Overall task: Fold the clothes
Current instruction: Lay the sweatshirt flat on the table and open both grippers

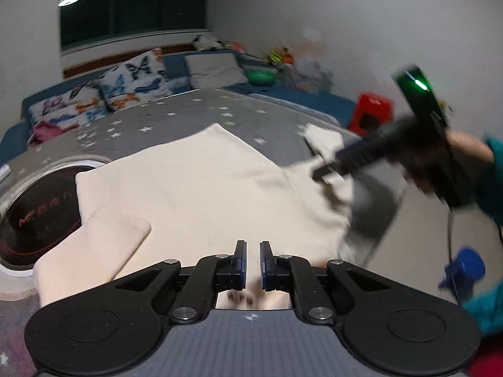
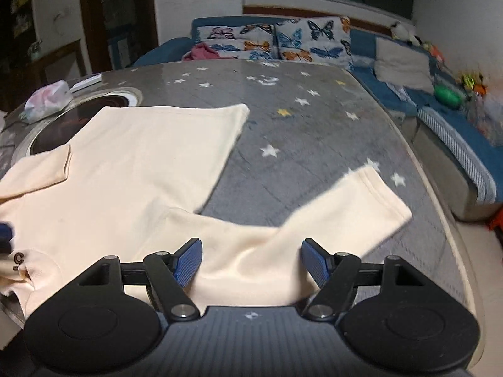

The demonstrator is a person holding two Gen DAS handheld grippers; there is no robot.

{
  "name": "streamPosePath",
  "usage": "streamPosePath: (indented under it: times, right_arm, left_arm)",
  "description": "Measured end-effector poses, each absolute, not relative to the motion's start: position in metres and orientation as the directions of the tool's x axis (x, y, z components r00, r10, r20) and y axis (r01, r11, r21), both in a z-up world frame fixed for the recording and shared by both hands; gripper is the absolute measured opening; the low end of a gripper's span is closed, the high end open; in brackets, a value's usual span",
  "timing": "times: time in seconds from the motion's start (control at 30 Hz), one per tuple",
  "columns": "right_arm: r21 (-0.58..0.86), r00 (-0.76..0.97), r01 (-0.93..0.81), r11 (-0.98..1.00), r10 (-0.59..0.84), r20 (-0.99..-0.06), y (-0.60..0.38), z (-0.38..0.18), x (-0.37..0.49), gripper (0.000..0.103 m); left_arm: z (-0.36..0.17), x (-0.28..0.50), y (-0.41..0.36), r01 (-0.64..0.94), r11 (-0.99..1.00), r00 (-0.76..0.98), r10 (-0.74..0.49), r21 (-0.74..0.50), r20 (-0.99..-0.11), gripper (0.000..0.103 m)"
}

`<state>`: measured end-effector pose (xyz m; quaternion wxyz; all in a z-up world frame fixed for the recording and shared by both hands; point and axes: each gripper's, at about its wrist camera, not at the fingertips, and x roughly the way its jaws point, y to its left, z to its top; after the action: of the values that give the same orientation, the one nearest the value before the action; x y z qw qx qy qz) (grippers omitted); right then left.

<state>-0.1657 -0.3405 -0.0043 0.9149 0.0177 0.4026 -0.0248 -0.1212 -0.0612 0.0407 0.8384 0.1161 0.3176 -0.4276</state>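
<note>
A cream T-shirt [image 2: 125, 169] is lying spread across the grey star-printed table cover [image 2: 314, 132], filling the lower left and middle of the right wrist view. The cloth is looking soft and matte, like plain cotton knit, with a small dark mark near the collar at the far lower left. One short sleeve [image 2: 345, 210] is stretching out flat toward the right of the frame, its hemmed edge squared off; the other sleeve [image 2: 37, 169] is resting at the left edge.

The right gripper [image 2: 251, 264] is hovering over that stretched sleeve with its ribbed blue pads [image 2: 188, 260] standing wide apart, grasping nothing. In the left wrist view the left gripper [image 1: 253, 260] is sitting low over the shirt's near edge, its fingers drawn almost together with a narrow gap between them; I cannot tell whether any cloth is pinched there.

A round dark inset with a pale rim [image 2: 78, 113] is showing in the table at the upper left, partly under the shirt. Beyond the table, butterfly-print pillows [image 2: 314, 40] are leaning on a blue sofa [image 2: 440, 116], and a green bowl [image 1: 261, 77] is sitting on it at the upper right of the left wrist view; its contents are too blurred to read.
</note>
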Motion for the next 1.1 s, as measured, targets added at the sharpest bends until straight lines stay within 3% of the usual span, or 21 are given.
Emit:
streamPosePath:
  times: [0.13, 0.47, 0.63, 0.7, 0.83, 0.9, 1.1]
  right_arm:
    - [0.018, 0.664, 0.129, 0.991, -0.073, -0.744, -0.355, -0.008, -0.171, 0.072]
    - [-0.013, 0.670, 0.319, 0.948, -0.235, -0.704, -0.404, -0.010, -0.148, 0.070]
    - [0.003, 0.654, 0.408, 0.913, -0.290, -0.698, -0.431, -0.017, -0.138, 0.049]
    - [0.034, 0.656, 0.433, 0.901, -0.290, -0.697, -0.441, -0.023, -0.137, 0.046]
    - [0.056, 0.674, 0.443, 0.895, -0.290, -0.680, -0.446, -0.023, -0.143, 0.010]
    - [0.049, 0.680, 0.447, 0.893, -0.304, -0.668, -0.447, -0.020, -0.149, 0.006]
    - [-0.051, 0.643, 0.520, 0.853, -0.430, -0.634, -0.450, -0.011, -0.177, 0.007]
  left_arm:
    - [0.033, -0.102, -0.081, 0.764, 0.631, 0.423, -0.648, -0.134, -0.634, 0.010]
    - [0.017, -0.113, -0.099, 0.793, 0.595, 0.378, -0.651, -0.133, -0.658, 0.035]
    - [0.016, -0.113, -0.099, 0.788, 0.598, 0.376, -0.655, -0.145, -0.656, 0.041]
    - [0.016, -0.114, -0.100, 0.790, 0.596, 0.376, -0.656, -0.143, -0.655, 0.044]
    - [0.016, -0.116, -0.102, 0.793, 0.593, 0.377, -0.656, -0.138, -0.654, 0.048]
    - [0.016, -0.116, -0.102, 0.794, 0.593, 0.377, -0.656, -0.137, -0.654, 0.048]
    - [0.016, -0.117, -0.103, 0.799, 0.586, 0.374, -0.660, -0.135, -0.652, 0.054]
